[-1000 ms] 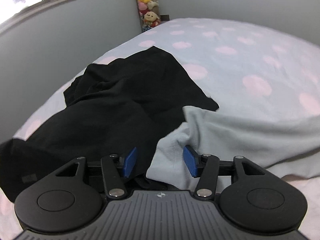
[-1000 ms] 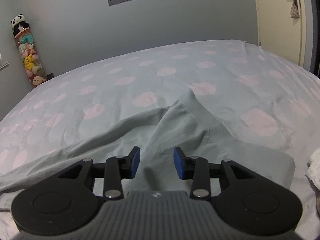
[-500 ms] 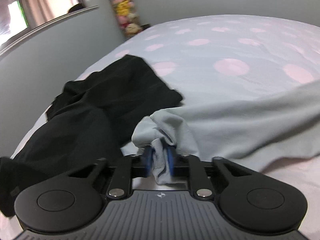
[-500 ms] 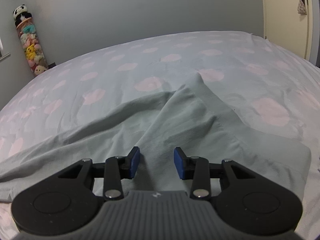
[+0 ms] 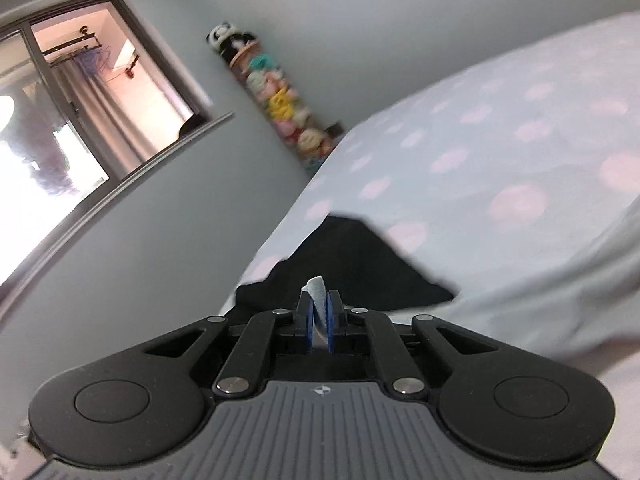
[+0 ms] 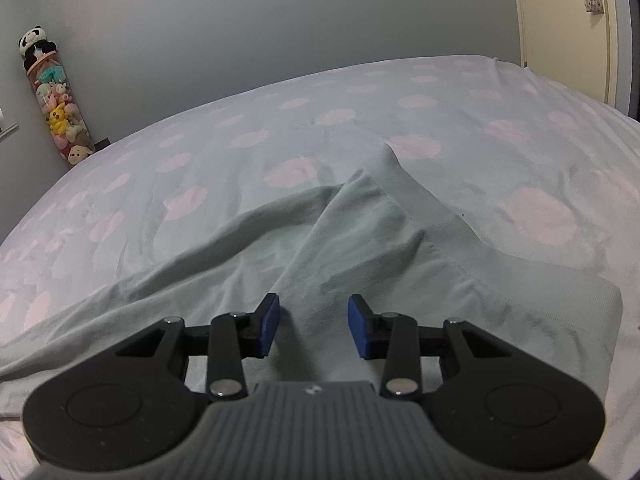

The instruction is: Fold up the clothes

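1. Left gripper (image 5: pixel 319 322), low centre of the left wrist view: blue pads pressed on a pinched corner of the pale blue-grey garment (image 5: pixel 532 304), a small tip of cloth sticking up between them; jaws easing slightly apart, cloth gripped between them.
2. Rest of that garment spread across the lower right of the same view, draped over the bed (image 5: pixel 500 128).
3. Black garment (image 5: pixel 360 264) just beyond the pads, centre of the frame, lying crumpled on the bed near its left edge.
4. Whole left view tilted and motion-blurred; window (image 5: pixel 68 112) with curtains in the upper left, tall clear tube of plush toys (image 5: pixel 276 100) against the wall in the upper middle.
5. Right gripper (image 6: pixel 313 326), low centre of the right wrist view: released, blue pads well apart, nothing pinched, poised over the pale garment's cloth.
6. Pale garment (image 6: pixel 360 248) filling the lower half of that view, rumpled into long folds, a raised ridge running up to a point at centre.
7. Bed sheet (image 6: pixel 320 120) grey-blue with pink spots; plush toy tube (image 6: pixel 56 96) at far left, door (image 6: pixel 560 20) at upper right.
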`<state>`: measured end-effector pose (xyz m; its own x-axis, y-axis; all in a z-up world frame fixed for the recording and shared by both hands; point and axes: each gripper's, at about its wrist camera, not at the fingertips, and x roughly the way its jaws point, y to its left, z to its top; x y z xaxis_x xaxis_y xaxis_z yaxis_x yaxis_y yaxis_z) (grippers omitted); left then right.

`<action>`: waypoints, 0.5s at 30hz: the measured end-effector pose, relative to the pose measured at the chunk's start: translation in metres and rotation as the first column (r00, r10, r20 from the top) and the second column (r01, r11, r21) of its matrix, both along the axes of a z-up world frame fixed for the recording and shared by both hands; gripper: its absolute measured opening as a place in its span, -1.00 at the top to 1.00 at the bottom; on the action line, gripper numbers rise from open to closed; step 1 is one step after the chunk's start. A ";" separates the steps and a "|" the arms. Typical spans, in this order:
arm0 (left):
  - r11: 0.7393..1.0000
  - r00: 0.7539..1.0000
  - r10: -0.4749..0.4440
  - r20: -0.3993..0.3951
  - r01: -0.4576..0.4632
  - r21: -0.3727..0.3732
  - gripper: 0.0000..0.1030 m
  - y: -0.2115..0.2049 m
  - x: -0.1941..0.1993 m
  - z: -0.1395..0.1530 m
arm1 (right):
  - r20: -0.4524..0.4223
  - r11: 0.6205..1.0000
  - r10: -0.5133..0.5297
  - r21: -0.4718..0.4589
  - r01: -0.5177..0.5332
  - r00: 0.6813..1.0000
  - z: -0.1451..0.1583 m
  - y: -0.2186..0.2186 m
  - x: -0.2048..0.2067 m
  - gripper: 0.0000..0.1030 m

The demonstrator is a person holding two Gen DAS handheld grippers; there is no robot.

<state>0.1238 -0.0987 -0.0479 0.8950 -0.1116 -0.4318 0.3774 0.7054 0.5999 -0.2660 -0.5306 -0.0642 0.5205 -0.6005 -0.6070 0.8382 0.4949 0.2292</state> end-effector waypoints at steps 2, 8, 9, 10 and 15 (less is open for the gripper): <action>0.998 0.992 0.062 -0.109 -0.059 0.030 0.55 0.011 0.013 -0.013 | 0.007 1.000 -0.003 0.008 0.003 1.000 -0.001 -0.001 -0.001 0.17; 0.964 0.933 0.222 -0.284 -0.253 -0.076 0.48 0.055 0.038 -0.029 | 0.028 0.999 -0.026 0.041 0.025 0.999 -0.002 -0.006 -0.004 0.14; 0.954 0.922 0.230 -0.313 -0.277 -0.116 0.46 0.062 0.041 -0.028 | 0.029 0.999 -0.028 0.043 0.026 0.999 -0.002 -0.006 -0.004 0.13; 0.942 0.915 0.215 -0.342 -0.287 -0.174 0.37 0.067 0.043 -0.026 | 0.028 0.999 -0.027 0.044 0.025 0.999 -0.002 -0.006 -0.004 0.13; 0.895 0.889 0.144 -0.434 -0.305 -0.327 0.05 0.077 0.051 -0.024 | 0.020 0.999 -0.022 0.042 0.021 1.000 -0.002 -0.005 -0.003 0.13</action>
